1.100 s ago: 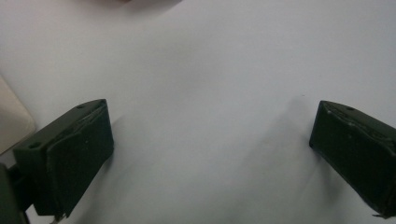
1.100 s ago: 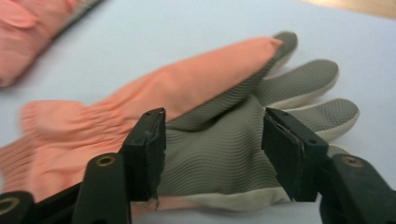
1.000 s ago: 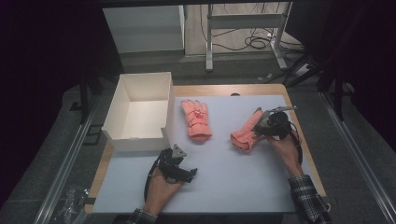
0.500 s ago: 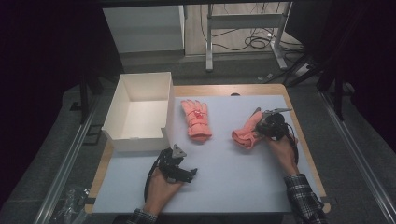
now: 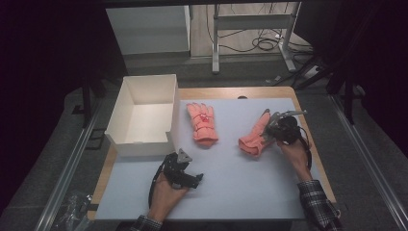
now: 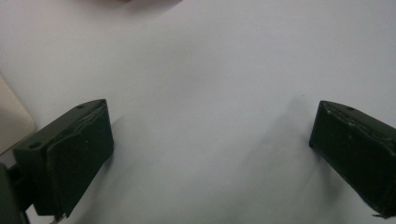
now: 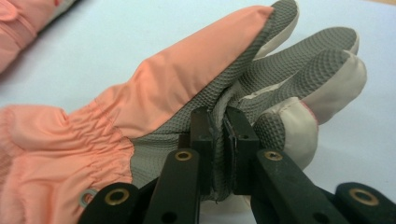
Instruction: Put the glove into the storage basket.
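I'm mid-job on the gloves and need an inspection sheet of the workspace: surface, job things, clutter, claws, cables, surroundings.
Surface: pale blue mat on a wooden table.
Job's things: right-hand glove, pink with grey textured palm, pinched at the palm; second pink glove lying flat near the mat's middle, untouched.
Clutter: open white box at the table's left edge, looks empty.
Claws: right claw has just been closing and is clamped on a fold of the glove's palm; left claw open, low over bare mat, nothing between its jaws.
Cables: a black cable loops from the left claw; loose cables on the floor beyond the table.
Surroundings: dark room; metal frame legs and a white cabinet behind.
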`<state>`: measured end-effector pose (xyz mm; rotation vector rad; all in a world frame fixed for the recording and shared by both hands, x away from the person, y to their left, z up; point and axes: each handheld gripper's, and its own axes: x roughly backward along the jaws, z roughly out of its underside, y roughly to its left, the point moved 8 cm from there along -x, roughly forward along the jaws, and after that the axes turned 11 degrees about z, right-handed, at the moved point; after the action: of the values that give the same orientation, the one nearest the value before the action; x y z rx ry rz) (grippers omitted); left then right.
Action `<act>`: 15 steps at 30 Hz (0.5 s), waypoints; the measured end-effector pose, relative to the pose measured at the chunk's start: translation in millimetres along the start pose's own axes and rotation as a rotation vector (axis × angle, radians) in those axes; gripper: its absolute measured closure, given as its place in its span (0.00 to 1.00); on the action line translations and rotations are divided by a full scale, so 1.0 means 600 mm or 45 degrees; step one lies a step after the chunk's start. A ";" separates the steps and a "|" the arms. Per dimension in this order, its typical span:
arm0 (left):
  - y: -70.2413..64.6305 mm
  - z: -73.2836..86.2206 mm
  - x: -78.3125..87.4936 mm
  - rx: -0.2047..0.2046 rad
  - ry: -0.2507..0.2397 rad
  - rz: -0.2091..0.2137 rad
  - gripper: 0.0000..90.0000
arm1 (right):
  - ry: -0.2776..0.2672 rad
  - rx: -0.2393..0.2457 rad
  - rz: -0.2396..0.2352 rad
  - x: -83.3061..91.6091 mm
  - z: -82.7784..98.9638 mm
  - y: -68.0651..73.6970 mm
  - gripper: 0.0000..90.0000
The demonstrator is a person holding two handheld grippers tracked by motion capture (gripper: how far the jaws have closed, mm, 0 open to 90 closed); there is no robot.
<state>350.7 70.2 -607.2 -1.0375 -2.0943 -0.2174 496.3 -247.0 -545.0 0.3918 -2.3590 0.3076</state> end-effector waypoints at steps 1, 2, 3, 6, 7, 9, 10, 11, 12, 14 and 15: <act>0.000 0.000 0.000 -0.001 0.000 0.000 0.00 | -0.013 0.007 -0.014 0.009 -0.004 0.001 0.92; 0.000 0.000 0.000 0.000 0.000 0.000 0.00 | -0.014 0.011 -0.021 0.012 -0.005 0.002 0.92; 0.000 0.000 0.000 -0.001 0.000 0.000 0.00 | -0.022 0.014 -0.029 0.017 -0.007 0.002 0.92; 0.000 0.000 0.000 0.000 0.001 0.000 0.00 | -0.044 0.024 -0.064 0.031 -0.012 0.006 0.92; 0.000 0.000 0.000 -0.001 0.002 0.000 0.00 | -0.053 0.030 -0.080 0.037 -0.014 0.009 0.92; 0.000 0.000 0.000 -0.001 0.002 0.000 0.00 | -0.064 0.046 -0.102 0.046 -0.016 0.013 0.92; 0.000 0.000 0.000 -0.001 0.002 0.000 0.00 | -0.064 0.046 -0.102 0.046 -0.016 0.013 0.92; 0.000 0.000 0.000 -0.001 0.002 0.000 0.00 | -0.072 0.051 -0.116 0.051 -0.017 0.016 0.92; 0.000 0.000 0.000 -0.002 0.003 0.000 0.00 | -0.079 0.071 -0.140 0.062 -0.018 0.024 0.93; 0.000 0.000 0.000 -0.001 0.002 0.000 0.00 | -0.084 0.082 -0.145 0.065 -0.018 0.026 0.93; 0.000 0.000 0.000 -0.001 0.002 0.000 0.00 | -0.090 0.091 -0.154 0.069 -0.018 0.030 0.93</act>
<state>350.6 70.4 -607.2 -1.0376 -2.0929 -0.2193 467.7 -234.8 -510.7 0.5859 -2.3859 0.3257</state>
